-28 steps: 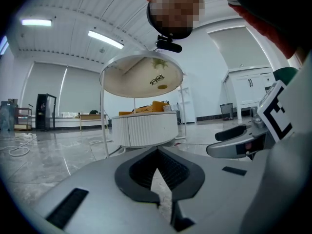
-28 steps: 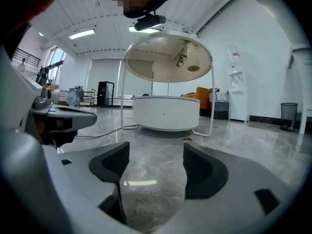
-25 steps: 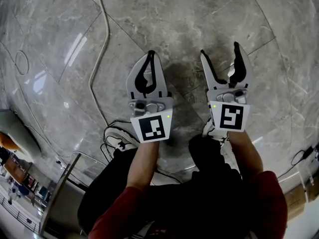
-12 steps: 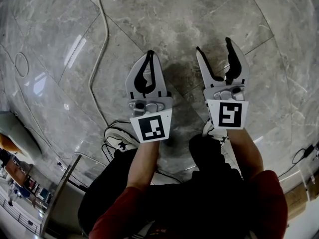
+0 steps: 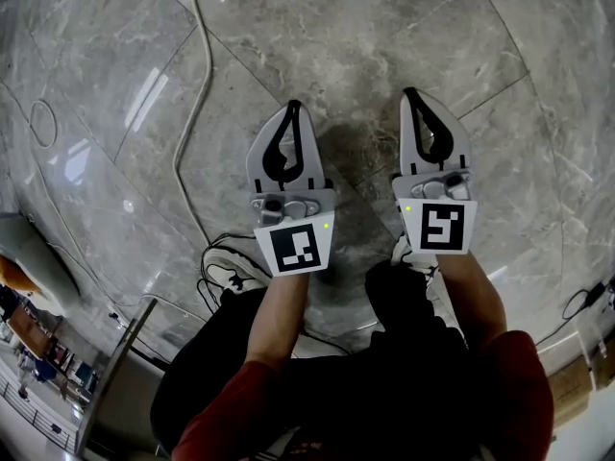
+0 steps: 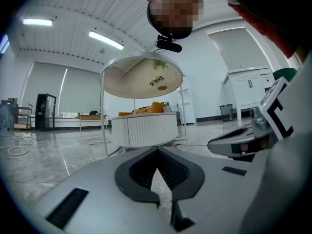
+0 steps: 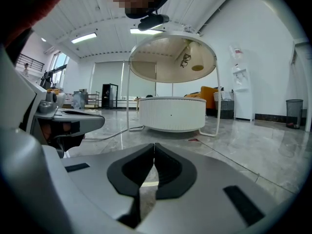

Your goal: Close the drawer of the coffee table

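Observation:
The coffee table is a round white ribbed drum under a round top on a thin white frame; it stands some way ahead on the floor. It also shows in the left gripper view. A small dark knob dots its front, and I cannot tell whether a drawer stands out. My left gripper is shut and empty, held above the marble floor. My right gripper is beside it, also shut with nothing between its jaws. Both are far from the table.
A white cable snakes over the grey marble floor to the left. The person's shoes are below the grippers. A metal rail is at the lower left. White cabinets, a bin and an orange seat stand beyond the table.
The right gripper's jaws went from wide open to shut, with nothing caught between them, and it shifted slightly left. The left gripper stayed still and shut.

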A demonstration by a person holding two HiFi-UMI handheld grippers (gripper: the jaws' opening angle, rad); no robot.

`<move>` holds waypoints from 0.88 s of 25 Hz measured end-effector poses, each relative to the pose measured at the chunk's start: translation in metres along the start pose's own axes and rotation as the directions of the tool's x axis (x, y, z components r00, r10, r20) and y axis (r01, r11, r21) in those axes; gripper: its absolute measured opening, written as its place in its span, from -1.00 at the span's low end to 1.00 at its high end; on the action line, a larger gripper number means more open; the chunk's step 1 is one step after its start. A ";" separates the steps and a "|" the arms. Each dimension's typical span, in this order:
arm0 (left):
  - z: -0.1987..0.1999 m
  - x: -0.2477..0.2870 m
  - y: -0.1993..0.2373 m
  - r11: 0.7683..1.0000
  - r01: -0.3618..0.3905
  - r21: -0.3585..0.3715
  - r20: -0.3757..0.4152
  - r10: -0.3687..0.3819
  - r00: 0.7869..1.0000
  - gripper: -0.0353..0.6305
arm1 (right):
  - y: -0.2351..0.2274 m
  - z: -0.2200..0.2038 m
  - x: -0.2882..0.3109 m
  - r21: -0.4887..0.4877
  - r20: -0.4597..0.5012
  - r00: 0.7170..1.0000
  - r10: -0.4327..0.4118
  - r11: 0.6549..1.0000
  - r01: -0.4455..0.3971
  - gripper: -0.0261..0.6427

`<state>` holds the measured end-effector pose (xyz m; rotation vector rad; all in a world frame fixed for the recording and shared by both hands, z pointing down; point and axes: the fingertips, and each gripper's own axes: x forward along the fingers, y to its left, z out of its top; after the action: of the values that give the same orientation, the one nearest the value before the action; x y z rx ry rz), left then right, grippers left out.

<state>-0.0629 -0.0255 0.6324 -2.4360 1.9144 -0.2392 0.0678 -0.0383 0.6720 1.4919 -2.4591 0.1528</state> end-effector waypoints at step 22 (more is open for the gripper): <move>0.235 -0.007 0.089 0.984 0.103 0.143 -0.022 -0.101 0.995 -0.86 | -0.027 0.264 -0.063 -0.004 0.063 0.988 -0.144 0.989 0.145 -0.85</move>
<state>-0.1166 -0.0556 0.3888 -2.4463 1.7138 -0.3849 0.0754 -0.0561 0.3995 1.6889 -2.3840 0.0692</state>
